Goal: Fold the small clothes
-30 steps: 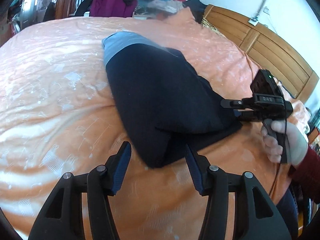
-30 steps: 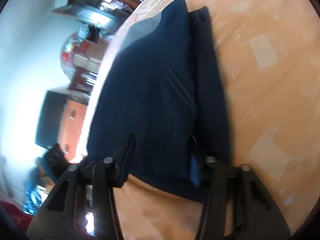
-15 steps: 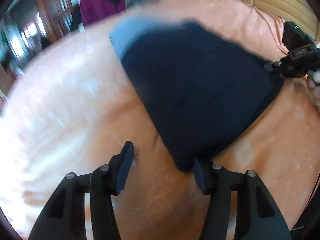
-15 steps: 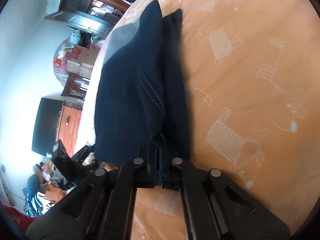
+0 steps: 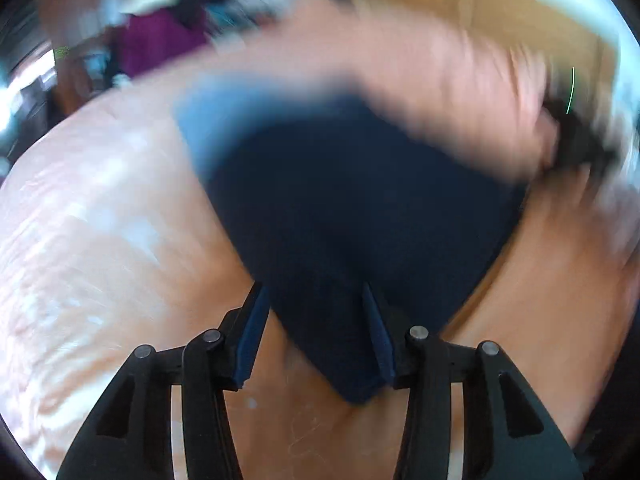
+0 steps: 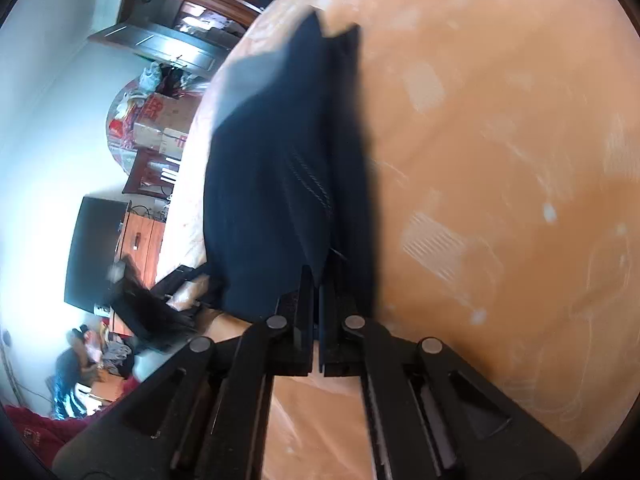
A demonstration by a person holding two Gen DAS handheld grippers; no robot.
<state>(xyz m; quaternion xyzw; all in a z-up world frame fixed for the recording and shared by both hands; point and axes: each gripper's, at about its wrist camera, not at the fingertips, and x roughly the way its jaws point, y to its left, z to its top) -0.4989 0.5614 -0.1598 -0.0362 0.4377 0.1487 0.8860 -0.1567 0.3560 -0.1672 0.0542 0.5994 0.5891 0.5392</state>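
A dark navy garment (image 5: 360, 208) with a light blue band (image 5: 208, 120) at its far end lies folded on the orange bedspread (image 5: 100, 248). Its near corner sits between the fingers of my left gripper (image 5: 312, 292), whose jaws stand apart around it. The left wrist view is blurred by motion. In the right wrist view my right gripper (image 6: 318, 280) is shut on the near edge of the garment (image 6: 272, 184), which is lifted a little off the bedspread (image 6: 500, 160). At the right of the left wrist view, the right gripper (image 5: 576, 140) is only a dark smear.
A wooden headboard (image 5: 480, 4) stands behind the bed, with a pile of purple and other clothes (image 5: 160, 40) at the far side. Past the bed's edge are a dark screen (image 6: 96, 256), a wooden cabinet (image 6: 140, 240) and boxes (image 6: 160, 120).
My right gripper went from open to shut on the garment's edge and lifted it. My left gripper moved forward, still open, so the garment's corner now lies between its fingers.
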